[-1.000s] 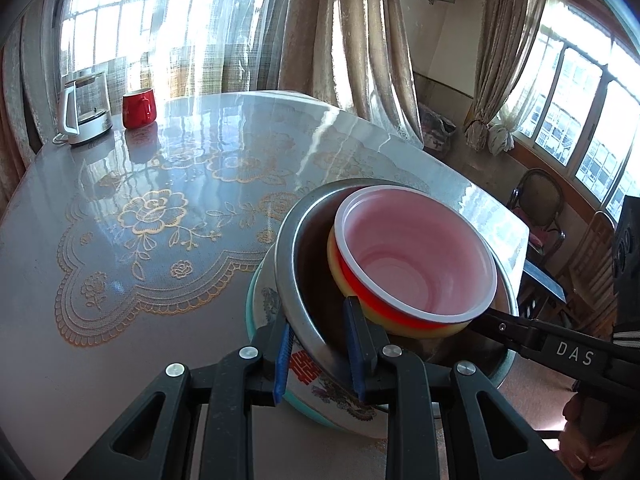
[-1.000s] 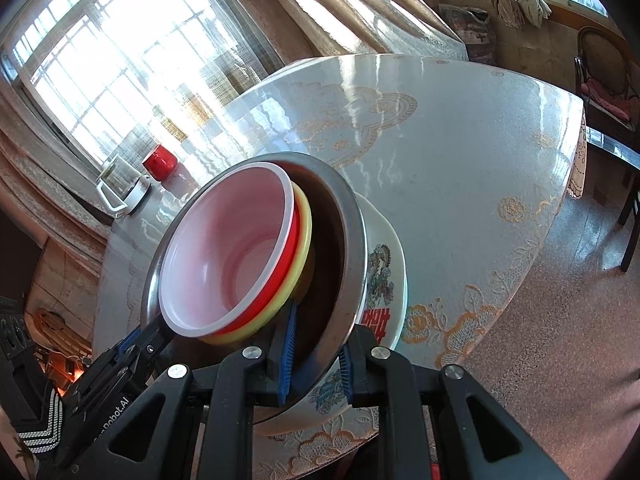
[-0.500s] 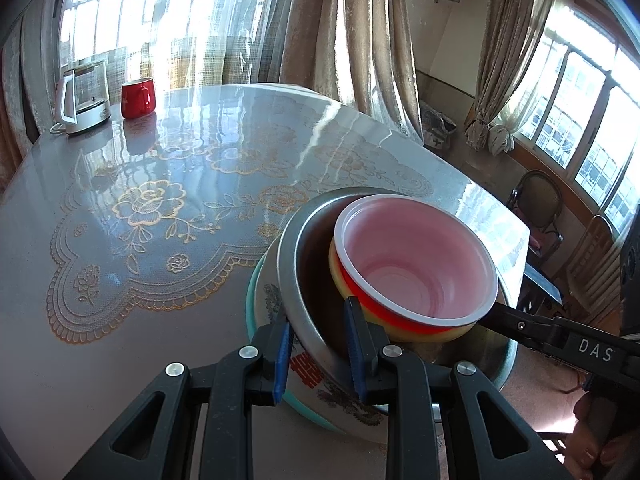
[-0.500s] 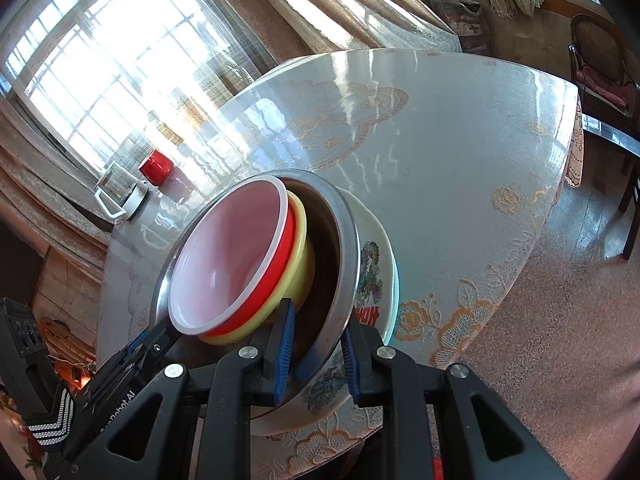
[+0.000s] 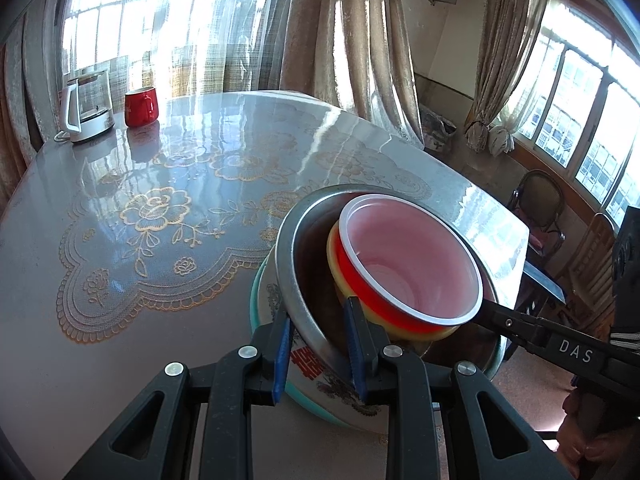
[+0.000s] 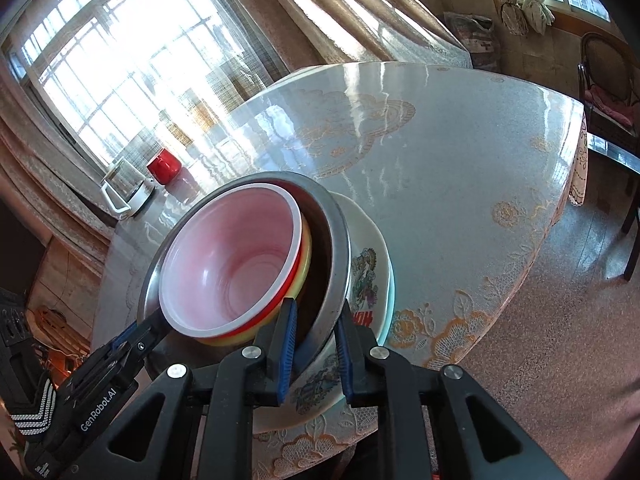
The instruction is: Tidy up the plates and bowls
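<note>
A stack of dishes is held between both grippers over the near corner of the table. A red plastic bowl with a pale pink inside [image 5: 408, 264] [image 6: 232, 260] nests in a yellow bowl [image 5: 332, 256] [image 6: 306, 264], inside a steel bowl [image 5: 296, 264] [image 6: 338, 240], on a decorated white plate with a teal rim [image 5: 304, 368] [image 6: 368, 280]. My left gripper [image 5: 320, 340] is shut on the steel bowl's rim. My right gripper [image 6: 316, 340] is shut on the opposite rim; its arm shows in the left wrist view [image 5: 560, 344].
The round table [image 5: 160, 208] [image 6: 440, 160] has a glossy cover with gold lace patterns. A red mug [image 5: 140, 106] [image 6: 162, 166] and a glass kettle [image 5: 86, 104] [image 6: 124, 188] stand at its far edge by the curtained window. Chairs [image 5: 536, 208] [image 6: 608, 92] stand off to the right.
The stack has tilted and lifted a little with both grippers; the views have shifted back slightly from the table. Both grips stay closed on the steel bowl's rim.
</note>
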`<state>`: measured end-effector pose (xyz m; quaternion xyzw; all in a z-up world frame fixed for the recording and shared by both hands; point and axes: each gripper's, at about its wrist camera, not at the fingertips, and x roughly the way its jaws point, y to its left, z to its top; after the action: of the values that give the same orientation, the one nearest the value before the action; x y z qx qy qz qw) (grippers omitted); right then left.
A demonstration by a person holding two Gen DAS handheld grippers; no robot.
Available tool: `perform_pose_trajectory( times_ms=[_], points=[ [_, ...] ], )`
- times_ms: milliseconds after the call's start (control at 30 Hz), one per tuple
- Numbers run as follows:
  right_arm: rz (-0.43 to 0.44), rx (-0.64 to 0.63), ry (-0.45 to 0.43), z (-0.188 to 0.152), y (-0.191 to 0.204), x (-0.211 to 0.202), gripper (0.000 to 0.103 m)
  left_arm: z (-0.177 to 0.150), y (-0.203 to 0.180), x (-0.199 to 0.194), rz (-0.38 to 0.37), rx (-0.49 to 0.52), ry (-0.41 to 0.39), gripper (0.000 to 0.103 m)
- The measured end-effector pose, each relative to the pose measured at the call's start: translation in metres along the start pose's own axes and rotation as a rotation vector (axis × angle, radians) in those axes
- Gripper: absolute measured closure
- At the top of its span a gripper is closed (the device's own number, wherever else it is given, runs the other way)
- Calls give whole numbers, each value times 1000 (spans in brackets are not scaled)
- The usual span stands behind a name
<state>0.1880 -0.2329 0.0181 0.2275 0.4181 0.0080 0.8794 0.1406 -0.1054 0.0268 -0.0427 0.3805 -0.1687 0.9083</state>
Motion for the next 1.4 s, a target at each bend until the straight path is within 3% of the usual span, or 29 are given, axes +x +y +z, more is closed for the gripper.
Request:
perform_pose_trajectory(
  times_ms=[400,600,667,1033,1267,1400],
  points=[
    [-2,10,-6,-5,1,-5,78,-7,-3,-18,34,36,-27,70],
    [0,-9,-25,-10,4,-12,76,-11,-4,-34,42,49,-69,46],
    [-6,-20,-37,-11,5,-15,75,-12,-3,-39,50,46,-78,43],
    [-62,-92,-132,-25,18,-35,67,-30,8,-47,95,-2,-72,1],
    [-99,-153,-193,-41,27,-44,57,-46,7,-48,151,23,-39,0],
    [-116,-171,-216,-49,29,-47,48,-54,7,-52,132,37,-28,0]
  ],
)
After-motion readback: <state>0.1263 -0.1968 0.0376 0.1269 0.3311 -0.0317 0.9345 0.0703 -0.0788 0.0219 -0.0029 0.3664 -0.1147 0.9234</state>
